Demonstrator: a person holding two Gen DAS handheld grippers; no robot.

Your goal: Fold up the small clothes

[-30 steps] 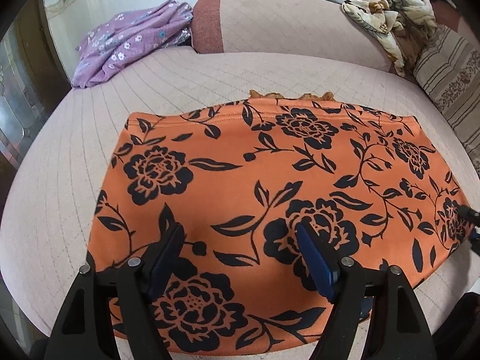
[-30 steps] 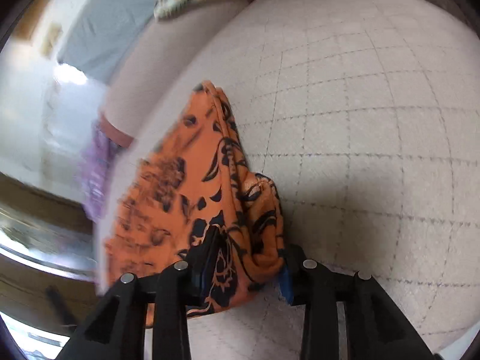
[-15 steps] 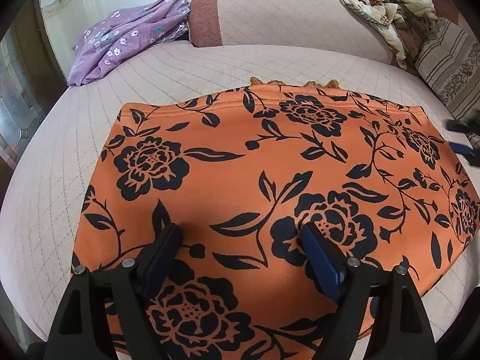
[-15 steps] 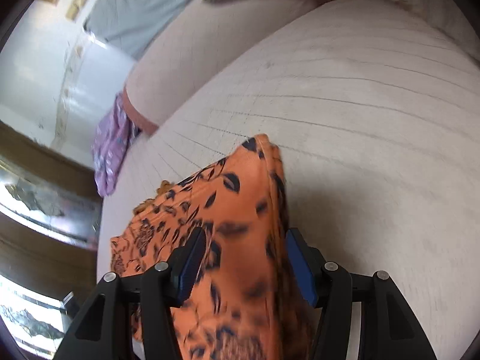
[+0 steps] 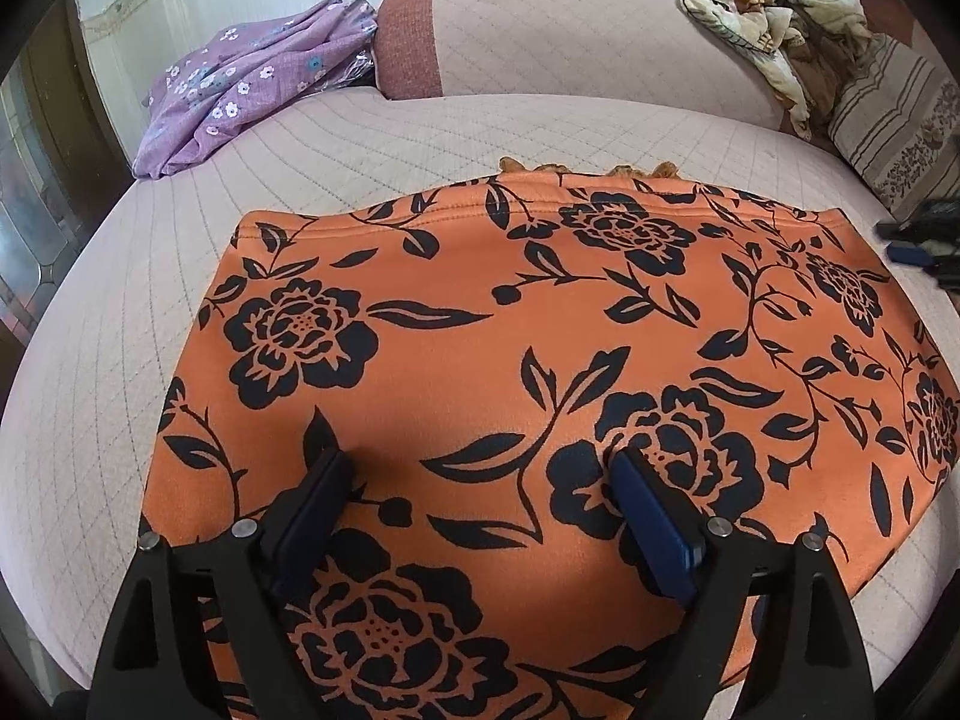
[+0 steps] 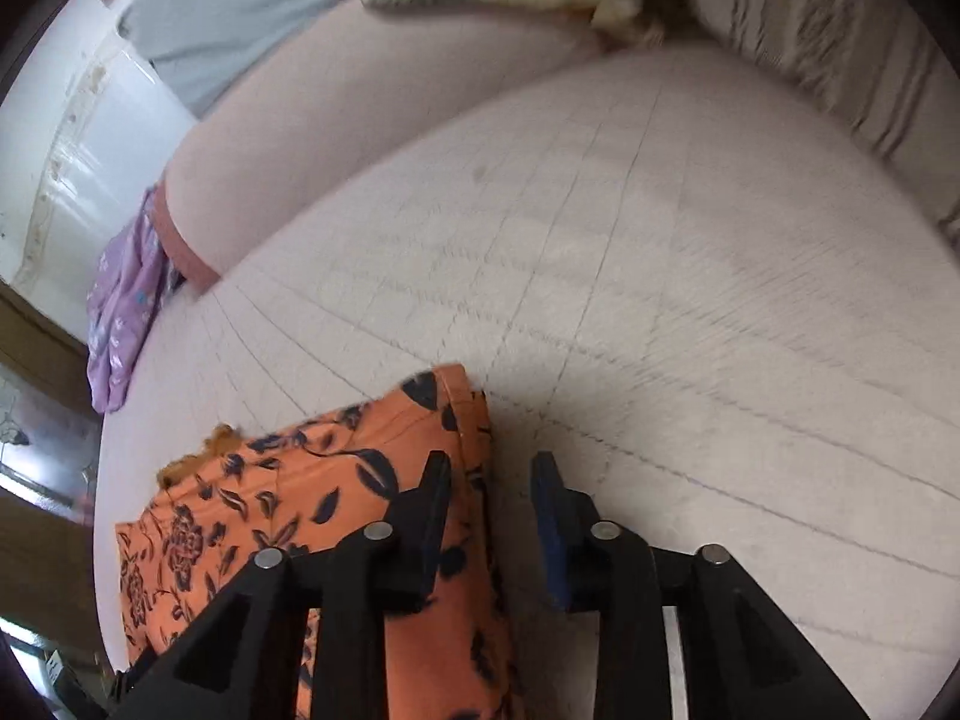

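Observation:
An orange garment with black flowers (image 5: 528, 360) lies flat on the pink quilted sofa seat (image 5: 108, 360). My left gripper (image 5: 480, 480) is open and hovers over its near part, fingers apart above the cloth. My right gripper (image 6: 489, 474) is open and empty over the garment's far right corner (image 6: 336, 480); its fingers straddle the cloth's right edge. It also shows at the right edge of the left wrist view (image 5: 924, 246).
A purple flowered cloth (image 5: 240, 84) lies at the back left by the sofa arm (image 5: 408, 42). A cream patterned blanket (image 5: 780, 18) and a striped cushion (image 5: 900, 120) sit at the back right. Bare seat (image 6: 690, 300) extends right of the garment.
My right gripper let go of the garment's right corner, opened and moved up along the right edge to the far corner. The garment now lies flat. My left gripper stayed open, barely shifting.

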